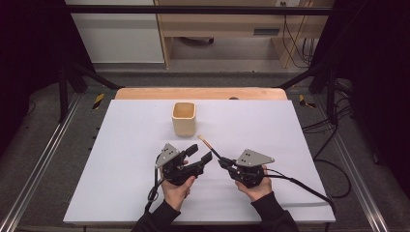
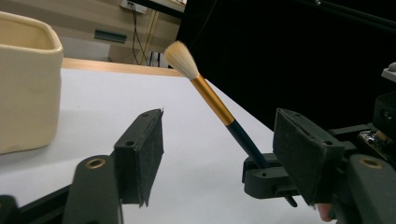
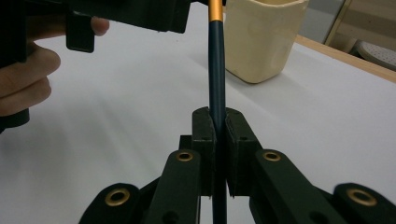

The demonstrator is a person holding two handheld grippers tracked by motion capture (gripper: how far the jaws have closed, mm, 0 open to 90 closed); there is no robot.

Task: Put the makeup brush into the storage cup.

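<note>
A make-up brush [image 1: 209, 146] with a dark blue handle, gold ferrule and pale bristles [image 2: 180, 58] is clamped at its handle by my right gripper [image 1: 223, 162], which is shut on it [image 3: 220, 135]. The brush slants up and left, towards the cream square cup [image 1: 184, 118] that stands upright at the table's middle back. My left gripper [image 1: 200, 152] is just left of the brush, with its jaws apart and its pads [image 2: 152, 149] touching nothing. In the left gripper view the brush [image 2: 212, 100] rises beyond the gap, with the cup [image 2: 25, 88] at the left.
A white sheet [image 1: 121, 159] covers the table, with a wooden edge [image 1: 200, 93] at the back. Black frame posts and cables stand on the floor around it. Bare sheet lies left and right of the cup [image 3: 261, 37].
</note>
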